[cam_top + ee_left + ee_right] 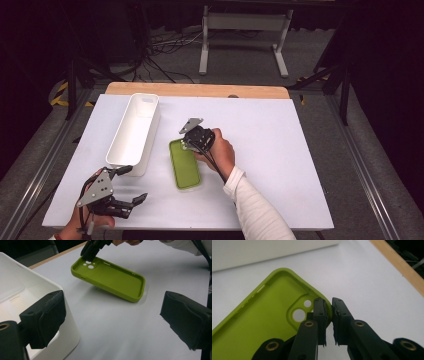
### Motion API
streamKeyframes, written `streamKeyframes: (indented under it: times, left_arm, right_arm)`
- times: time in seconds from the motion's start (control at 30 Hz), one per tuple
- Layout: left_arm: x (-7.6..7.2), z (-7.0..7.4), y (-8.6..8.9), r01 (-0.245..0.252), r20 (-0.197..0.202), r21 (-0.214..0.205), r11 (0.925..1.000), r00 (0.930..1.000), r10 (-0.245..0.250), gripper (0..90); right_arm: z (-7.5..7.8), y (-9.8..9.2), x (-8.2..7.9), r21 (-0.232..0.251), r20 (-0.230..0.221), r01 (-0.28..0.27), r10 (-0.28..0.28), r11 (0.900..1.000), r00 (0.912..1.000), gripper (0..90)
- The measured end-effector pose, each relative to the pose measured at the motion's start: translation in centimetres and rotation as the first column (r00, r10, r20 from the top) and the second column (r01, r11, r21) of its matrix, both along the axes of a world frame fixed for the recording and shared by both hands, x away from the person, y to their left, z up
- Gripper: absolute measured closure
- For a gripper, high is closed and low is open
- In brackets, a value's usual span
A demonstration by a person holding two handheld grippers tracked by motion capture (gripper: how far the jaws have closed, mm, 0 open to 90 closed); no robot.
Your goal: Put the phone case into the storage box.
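1. High view: green phone case (184,164) lying near the middle of the bench (280,150), just right of the long white bin (134,131), hollow side up. Right gripper (187,144) clenched on the case's far end, nearest the bench's back edge. Best carried leftward and high enough to clear the bin's right wall before lowering.

2. Same view: left gripper (131,185) parked near the front-left corner, jaws spread, grasping nothing. Best kept there, out of the path to the bin.

3. Left gripper view: case (110,277) tipped, camera-hole end raised under the right gripper (88,257), opposite end low by the bench. Lift slowly, so the hanging end does not swing or drag. White bin (30,305) close at the left, open and ready.

4. Right gripper view: jaws pinching the thin rim at the corner of the case (262,322) beside the camera holes. Small bite on soft material, likely to slip; hold firmly, avoid quick wrist turns, and release only once the case sits inside the bin.
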State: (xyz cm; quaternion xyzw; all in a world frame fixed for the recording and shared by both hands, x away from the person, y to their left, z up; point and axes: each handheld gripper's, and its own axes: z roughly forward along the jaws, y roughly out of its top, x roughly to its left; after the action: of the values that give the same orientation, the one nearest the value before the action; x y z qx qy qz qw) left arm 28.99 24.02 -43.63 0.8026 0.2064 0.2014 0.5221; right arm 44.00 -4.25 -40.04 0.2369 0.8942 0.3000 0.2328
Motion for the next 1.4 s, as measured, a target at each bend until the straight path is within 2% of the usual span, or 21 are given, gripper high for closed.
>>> streamKeyframes:
  times: [0.03, 0.07, 0.1, 0.13, 0.2, 0.33, 0.43, 0.47, 0.5, 0.73, 0.77, 0.93, 1.0, 1.2, 1.4]
  left_arm:
    - [0.0, 0.0, 0.0, 0.0, 0.0, 0.0, 1.0, 1.0, 0.0, 7.1]
    - [0.0, 0.0, 0.0, -0.003, 0.001, 0.001, 1.0, 1.0, 0.003, 7.1]
    - [0.0, 0.1, 0.1, -0.005, 0.005, -0.001, 1.0, 1.0, 0.005, 7.1]
    - [0.0, 0.2, 0.2, -0.011, 0.005, 0.0, 0.9999, 0.9999, 0.011, 7.0]
    - [0.0, 0.2, 0.2, -0.016, 0.004, -0.009, 0.9998, 0.9999, 0.016, 6.8]
    - [0.0, 0.1, 0.1, -0.024, 0.005, -0.016, 0.9996, 0.9997, 0.024, 6.6]
    - [0.0, 0.2, 0.1, -0.026, 0.012, -0.016, 0.9995, 0.9996, 0.026, 6.5]
    - [0.0, 0.2, 0.1, -0.027, 0.012, -0.019, 0.9994, 0.9995, 0.028, 6.6]
    - [0.0, 0.2, 0.1, -0.027, 0.012, -0.019, 0.9994, 0.9995, 0.028, 6.6]
    - [0.0, 0.1, -0.1, -0.027, 0.004, -0.02, 0.9994, 0.9996, 0.028, 6.5]
    - [0.0, 0.1, -0.1, -0.026, 0.004, -0.02, 0.9995, 0.9996, 0.026, 6.5]
    - [0.2, 0.2, -0.2, -0.028, 0.002, -0.018, 0.9994, 0.9996, 0.028, 6.6]
    - [0.2, 0.3, -0.2, -0.028, 0.003, -0.032, 0.9991, 0.9996, 0.028, 6.6]
    - [0.5, 1.0, -0.3, -0.039, 0.019, -0.044, 0.9982, 0.999, 0.04, 6.8]
    - [1.2, 2.2, -0.9, -0.047, 0.029, -0.063, 0.9969, 0.9984, 0.049, 7.1]
  right_arm:
    - [0.0, 0.0, 0.0, 0.0, 0.0, 0.0, 0.0, 1.0, 1.0, 82.8]
    - [0.6, -0.4, -0.4, 0.025, 0.028, 0.007, -0.007, 0.9997, 0.9996, 82.8]
    - [0.6, -0.4, -0.4, 0.025, 0.028, 0.007, -0.007, 0.9997, 0.9996, 82.8]
    - [1.2, -0.8, -0.8, 0.047, 0.058, 0.009, -0.012, 0.9988, 0.9982, 82.8]
    - [1.4, -1.0, -1.0, 0.054, 0.076, 0.009, -0.013, 0.9985, 0.997, 82.8]
    - [2.2, -1.5, -1.9, 0.075, 0.141, 0.003, -0.013, 0.9972, 0.99, 82.8]
    - [2.5, -1.8, -2.5, 0.091, 0.187, 0.002, -0.019, 0.9959, 0.9821, 82.8]
    - [2.6, -2.1, -2.7, 0.095, 0.212, 0.0, -0.02, 0.9955, 0.9771, 82.8]
    - [2.6, -2.1, -2.7, 0.095, 0.212, 0.0, -0.02, 0.9955, 0.9771, 82.8]
    - [3.2, -3.2, -3.6, 0.141, 0.279, -0.004, -0.036, 0.9901, 0.9596, 82.8]
    - [3.2, -3.2, -3.6, 0.141, 0.279, -0.004, -0.036, 0.9901, 0.9596, 82.8]
    - [3.8, -3.9, -4.1, 0.157, 0.319, -0.014, -0.038, 0.9875, 0.9472, 82.8]
    - [4.0, -4.2, -4.3, 0.168, 0.332, -0.013, -0.045, 0.9856, 0.9421, 82.8]
    - [4.5, -4.8, -5.1, 0.189, 0.371, -0.021, -0.052, 0.9817, 0.9273, 82.7]
    - [4.9, -5.3, -5.8, 0.207, 0.396, -0.031, -0.055, 0.9779, 0.9168, 82.7]
